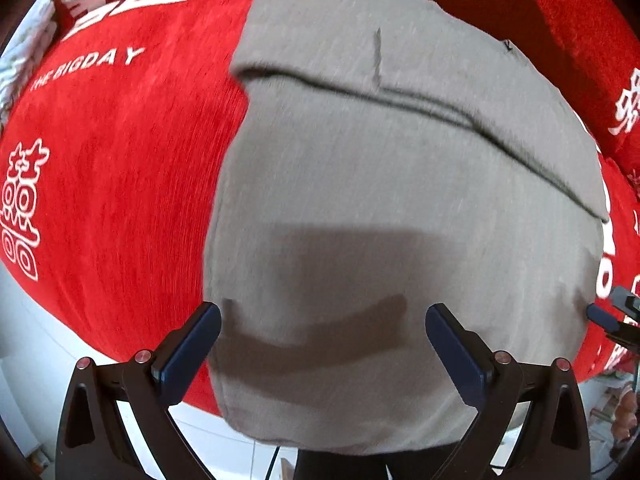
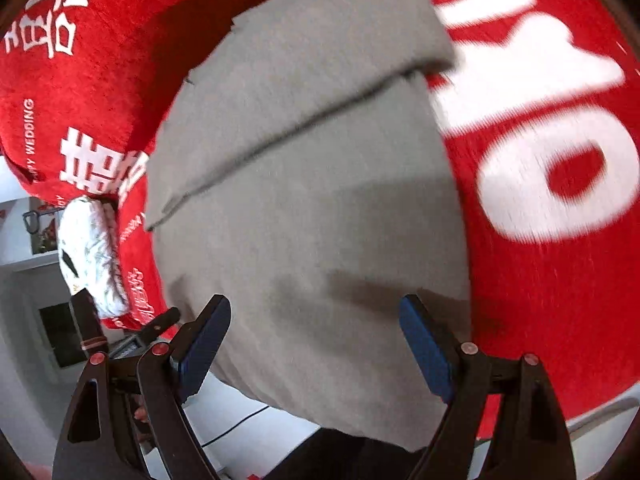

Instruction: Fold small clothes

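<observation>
A home: a red wedding-print cover [image 1: 120,160] on soft furniture, white tiled floor [image 2: 24,360], and shelves behind.

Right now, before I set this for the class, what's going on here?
A person holding two handheld grippers is folding a grey garment spread on a red cloth with white lettering. The garment already has one fold across its far part, and its near edge hangs over the front of the surface. The left gripper and right gripper are both open, fingers spread above the near edge, gripping nothing.
</observation>
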The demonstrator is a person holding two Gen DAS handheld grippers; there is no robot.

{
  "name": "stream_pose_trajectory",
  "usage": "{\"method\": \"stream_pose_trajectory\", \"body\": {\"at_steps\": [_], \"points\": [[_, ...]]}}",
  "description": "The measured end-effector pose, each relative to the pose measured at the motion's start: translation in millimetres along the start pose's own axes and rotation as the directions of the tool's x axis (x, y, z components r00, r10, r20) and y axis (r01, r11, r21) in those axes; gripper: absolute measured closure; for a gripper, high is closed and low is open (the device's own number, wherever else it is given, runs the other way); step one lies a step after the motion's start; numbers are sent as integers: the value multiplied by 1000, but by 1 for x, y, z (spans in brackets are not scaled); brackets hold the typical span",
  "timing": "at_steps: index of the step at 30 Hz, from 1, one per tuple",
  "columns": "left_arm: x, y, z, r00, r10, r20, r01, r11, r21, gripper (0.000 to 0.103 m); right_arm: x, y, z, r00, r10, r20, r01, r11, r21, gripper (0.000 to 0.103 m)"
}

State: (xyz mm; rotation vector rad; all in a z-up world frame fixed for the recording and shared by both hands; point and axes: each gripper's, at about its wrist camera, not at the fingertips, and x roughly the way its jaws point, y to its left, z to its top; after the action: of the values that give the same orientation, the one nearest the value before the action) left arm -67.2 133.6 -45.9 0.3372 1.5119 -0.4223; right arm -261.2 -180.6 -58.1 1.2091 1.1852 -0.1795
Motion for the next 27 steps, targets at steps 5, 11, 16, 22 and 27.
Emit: {"method": "stream_pose_trajectory", "body": {"at_steps": [5, 11, 16, 22, 27], "points": [[4, 23, -33, 1000, -9, -15, 9, 1000, -1, 0, 1, -14, -35, 1000, 9, -6, -8, 999, 32, 15], [17, 50, -71, 998, -29, -54, 27, 999, -46, 0, 4, -39, -84, 999, 5, -41, -2, 998, 63, 15], [42, 54, -100, 991, -55, -118, 52, 998, -25, 0, 21, -66, -121, 996, 8, -92, 2, 993, 116, 15], [67, 46, -120, 979, -116, -169, 111, 993, -38, 0, 51, -80, -134, 994, 40, -105, -24, 989, 147, 14], [61, 38, -131, 979, -141, -147, 139, 990, -27, 16, 68, -84, -143, 986, 104, -130, -75, 975, 209, 26]]}}
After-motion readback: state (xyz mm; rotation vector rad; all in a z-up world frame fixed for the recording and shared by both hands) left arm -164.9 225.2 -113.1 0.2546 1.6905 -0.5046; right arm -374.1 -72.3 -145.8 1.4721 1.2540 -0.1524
